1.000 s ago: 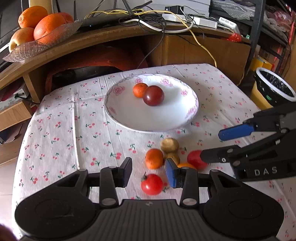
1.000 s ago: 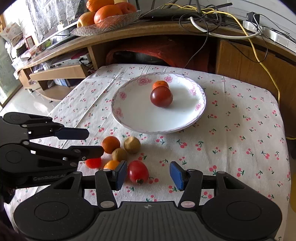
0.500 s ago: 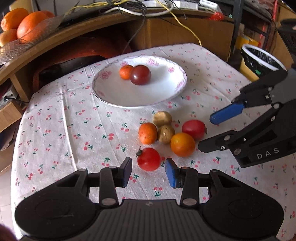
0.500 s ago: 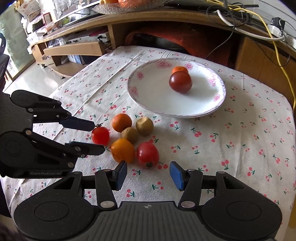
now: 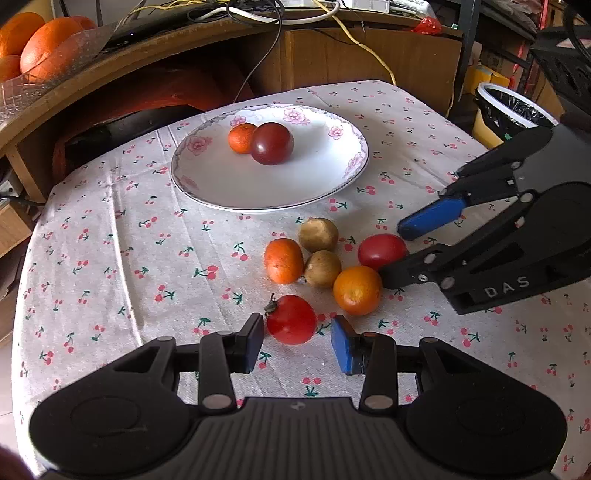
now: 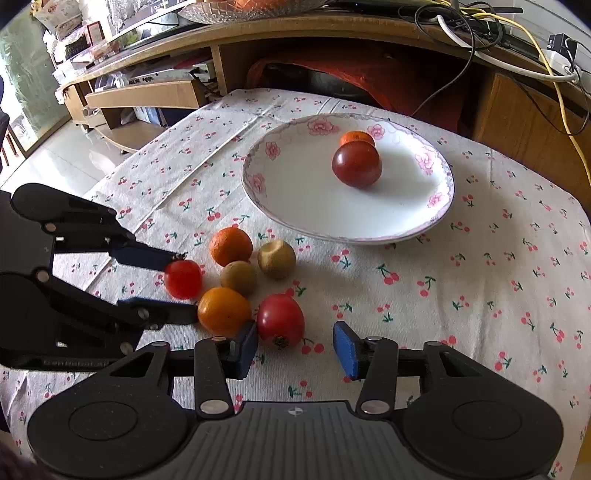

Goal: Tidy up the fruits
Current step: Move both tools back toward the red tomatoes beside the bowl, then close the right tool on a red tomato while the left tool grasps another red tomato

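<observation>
A white flowered plate [image 5: 266,208] [image 6: 351,238] holds a dark red tomato [image 5: 272,143] [image 6: 356,165] and a small orange [image 5: 242,137] [image 6: 356,137]. Loose fruit lie in front of it: a mandarin [image 5: 283,260], two brownish fruits [image 5: 318,234] [image 5: 322,268], an orange [image 5: 357,290] and two red tomatoes. My left gripper [image 5: 297,343] [image 6: 184,286] is open, its tips either side of the stemmed tomato [image 5: 291,319] [image 6: 183,278]. My right gripper [image 6: 295,347] [image 5: 391,254] is open around the other tomato [image 6: 280,319] [image 5: 382,251].
The round table wears a cherry-print cloth [image 5: 110,258]. Behind it stands a wooden shelf with a glass bowl of oranges [image 5: 33,48] and tangled cables [image 5: 295,11]. A lined bin [image 5: 513,110] stands off the table's right edge.
Both grippers have drawn back a little from the fruit cluster, so more of it shows. They stay open, and the fruit lie where they were.
</observation>
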Action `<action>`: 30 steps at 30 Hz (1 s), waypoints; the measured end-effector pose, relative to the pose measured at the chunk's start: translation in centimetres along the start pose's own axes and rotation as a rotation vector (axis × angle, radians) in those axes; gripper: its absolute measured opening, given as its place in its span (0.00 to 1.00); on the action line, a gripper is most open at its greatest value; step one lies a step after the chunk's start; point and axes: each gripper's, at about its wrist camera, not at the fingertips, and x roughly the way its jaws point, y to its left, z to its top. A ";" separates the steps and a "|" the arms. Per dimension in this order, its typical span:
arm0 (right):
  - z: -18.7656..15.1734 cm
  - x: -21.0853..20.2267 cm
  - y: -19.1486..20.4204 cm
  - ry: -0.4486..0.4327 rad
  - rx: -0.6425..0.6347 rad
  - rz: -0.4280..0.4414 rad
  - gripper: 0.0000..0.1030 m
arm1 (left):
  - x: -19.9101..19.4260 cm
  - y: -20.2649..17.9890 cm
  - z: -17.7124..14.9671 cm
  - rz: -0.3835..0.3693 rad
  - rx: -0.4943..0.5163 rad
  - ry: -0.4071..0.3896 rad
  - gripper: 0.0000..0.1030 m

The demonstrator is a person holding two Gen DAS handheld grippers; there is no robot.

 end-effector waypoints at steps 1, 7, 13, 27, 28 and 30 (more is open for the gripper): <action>0.0 0.0 0.0 -0.002 -0.003 0.001 0.38 | 0.0 0.0 0.0 0.000 -0.001 0.000 0.46; 0.1 0.2 0.3 -0.002 0.001 0.009 0.30 | -0.1 0.1 -0.1 -0.008 -0.020 0.002 0.43; 0.4 0.4 0.2 0.011 0.020 0.030 0.21 | -0.2 0.5 0.1 -0.009 -0.042 0.000 0.39; 0.5 0.6 0.1 0.019 0.041 0.041 0.23 | 0.5 1.2 0.5 -0.020 -0.084 -0.001 0.39; 0.5 0.6 0.1 0.020 0.042 0.039 0.22 | 0.5 1.1 0.5 -0.017 -0.082 0.000 0.39; 0.5 0.5 0.3 0.022 0.037 0.033 0.21 | 0.4 0.8 0.4 -0.006 -0.064 0.003 0.39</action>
